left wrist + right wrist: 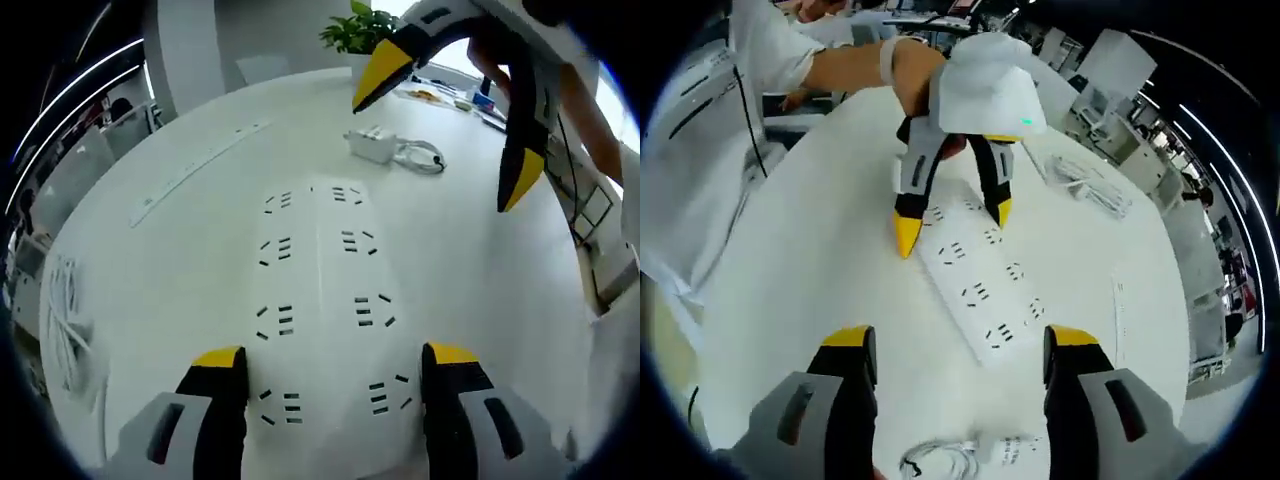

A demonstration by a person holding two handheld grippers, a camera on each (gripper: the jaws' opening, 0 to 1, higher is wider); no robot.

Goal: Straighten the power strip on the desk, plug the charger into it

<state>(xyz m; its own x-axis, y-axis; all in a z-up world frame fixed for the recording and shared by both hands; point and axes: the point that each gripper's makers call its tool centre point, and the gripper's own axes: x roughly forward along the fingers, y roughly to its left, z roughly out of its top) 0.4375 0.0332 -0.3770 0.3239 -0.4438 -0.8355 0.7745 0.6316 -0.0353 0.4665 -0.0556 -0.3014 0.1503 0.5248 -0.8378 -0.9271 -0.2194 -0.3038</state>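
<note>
Left gripper view, left to right: coiled white cable [65, 310] at the desk [180, 240] edge, then a thin white ruler-like strip [195, 165] lying diagonally. Centre: power strip [322, 290], white, flat on the desk, running away from the left gripper [335, 372]. Its jaws stand wide, one on each side of the near end of the strip, not visibly clamping it. Further right, charger [372, 143] with its looped cord [422, 156] sits well beyond the strip's far end. The right gripper [450, 130] hangs above it, jaws spread, holding nothing.

Right gripper view: left gripper [950, 225] over the far end of the power strip [980, 285], one tip beside it and one over its face. Strip sits diagonal on the desk [790, 260]. Right gripper [962, 350] wide open, empty. Charger [1012, 450] and cord [940, 462] at the bottom edge, between its jaws.

Risks, as I judge them:
- White strip on white desk, low contrast; easy to misjudge its edge and pinch a socket face instead of the sides.
- Rotating from one end only could make the far end swing instead of squaring up.
- Loose cord may drag or snag when the charger is lifted.
- Can't tell prong orientation from here; a bad grasp means misaligned insertion, and pushing would shove an unpinned strip.
</note>
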